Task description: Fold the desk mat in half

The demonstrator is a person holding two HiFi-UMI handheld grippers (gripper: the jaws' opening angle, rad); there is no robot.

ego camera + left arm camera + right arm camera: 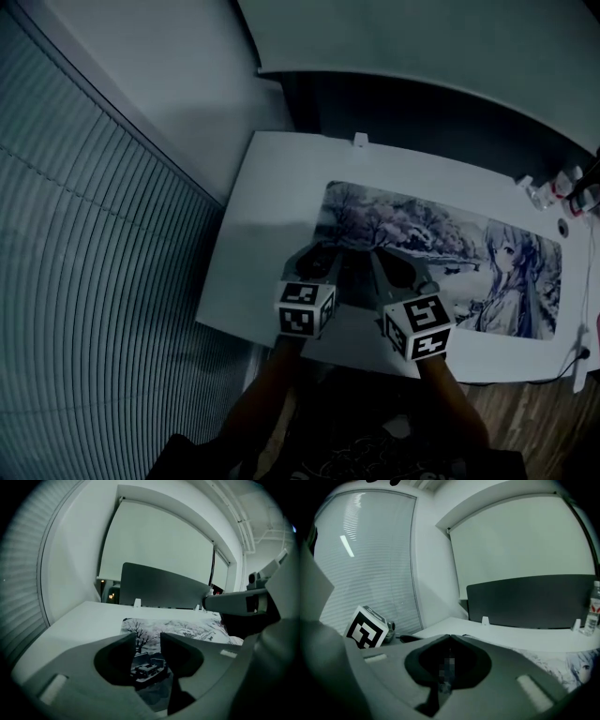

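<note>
The mat [441,253] lies flat and unfolded on the white bench [272,187], its long side running along the bench from near the middle out to the right end. It is a long rectangle with rounded corners. The print shows pale blossoming trees and a snowy scene on the left half and a drawn long-haired figure near the right end. My two claws sit side by side over its near left corner. The left claw [147,637] has its jaws standing apart with nothing gripped. Through the gap I see the tree part of the mat's print [178,627], and I cannot tell whether the tips touch the mat. The right claw [450,637] has its jaws closed tip to tip, with nothing between them that I can make out. A dark panel [159,585] stands along the bench's far edge, and bottles [572,187] stand at the far right corner.
</note>
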